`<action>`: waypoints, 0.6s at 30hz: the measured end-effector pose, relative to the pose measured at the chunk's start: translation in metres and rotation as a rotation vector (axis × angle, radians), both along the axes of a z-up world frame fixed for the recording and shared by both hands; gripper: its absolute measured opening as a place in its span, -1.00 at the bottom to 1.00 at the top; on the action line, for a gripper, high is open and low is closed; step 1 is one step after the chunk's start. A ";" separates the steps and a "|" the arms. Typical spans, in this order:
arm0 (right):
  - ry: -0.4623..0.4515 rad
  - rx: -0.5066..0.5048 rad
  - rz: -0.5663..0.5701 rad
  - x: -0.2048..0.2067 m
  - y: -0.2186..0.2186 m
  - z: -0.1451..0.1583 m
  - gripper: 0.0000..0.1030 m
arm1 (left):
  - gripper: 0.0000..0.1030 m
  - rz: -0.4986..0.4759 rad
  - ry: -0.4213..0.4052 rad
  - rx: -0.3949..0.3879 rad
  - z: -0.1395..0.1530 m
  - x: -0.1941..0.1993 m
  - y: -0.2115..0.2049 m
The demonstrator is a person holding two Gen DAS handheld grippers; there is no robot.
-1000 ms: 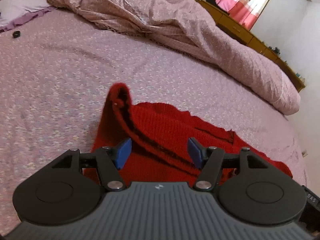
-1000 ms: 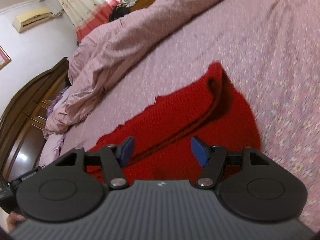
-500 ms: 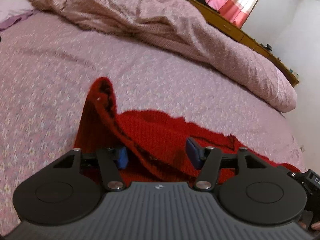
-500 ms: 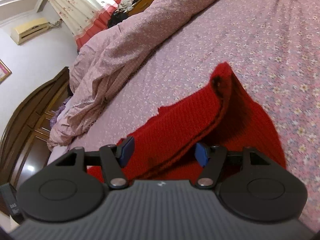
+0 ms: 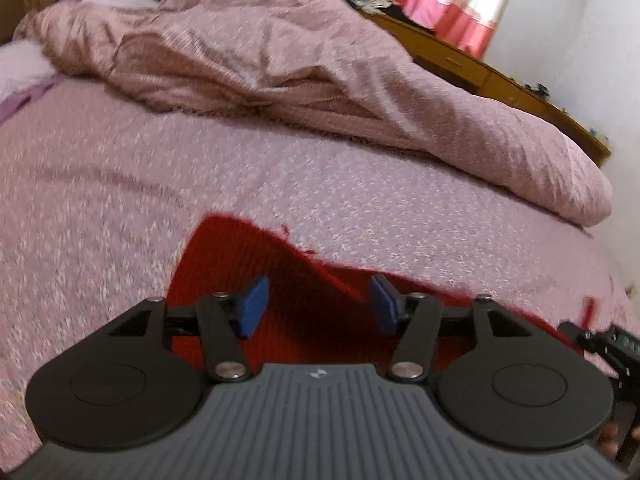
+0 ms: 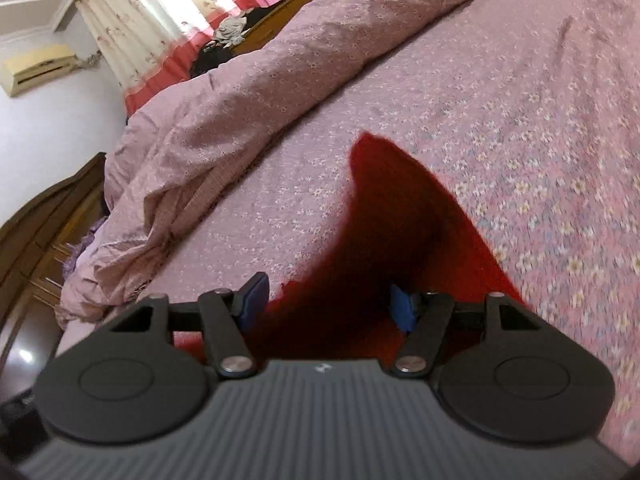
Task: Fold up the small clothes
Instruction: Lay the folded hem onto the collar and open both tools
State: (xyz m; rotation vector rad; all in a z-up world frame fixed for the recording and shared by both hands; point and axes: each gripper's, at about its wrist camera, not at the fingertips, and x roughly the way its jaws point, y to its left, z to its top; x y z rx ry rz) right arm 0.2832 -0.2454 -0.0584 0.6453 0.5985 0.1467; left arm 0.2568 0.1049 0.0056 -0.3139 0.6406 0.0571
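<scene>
On the flowered pink bed (image 5: pixel 120 208), a red knit garment (image 5: pixel 304 308) is seen lying close before both tools, one corner raised into a peak. The left tongs (image 5: pixel 318 306) and the right tongs (image 6: pixel 326 300) are held apart over it, nothing gripped. A rumpled quilt (image 5: pixel 320 72) lies beyond.

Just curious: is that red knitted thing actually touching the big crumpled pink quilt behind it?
Apart. The left wrist view shows a wide strip of flowered bedsheet between the red knit garment and the crumpled quilt.
</scene>
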 end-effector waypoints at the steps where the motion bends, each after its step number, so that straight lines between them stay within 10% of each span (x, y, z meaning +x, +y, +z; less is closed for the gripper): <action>1: -0.009 -0.010 -0.002 0.001 -0.001 0.002 0.29 | 0.27 -0.011 -0.009 0.010 0.002 -0.002 -0.001; 18: -0.096 -0.410 0.190 -0.075 0.026 0.020 0.29 | 0.30 -0.049 0.130 0.211 -0.023 -0.056 -0.028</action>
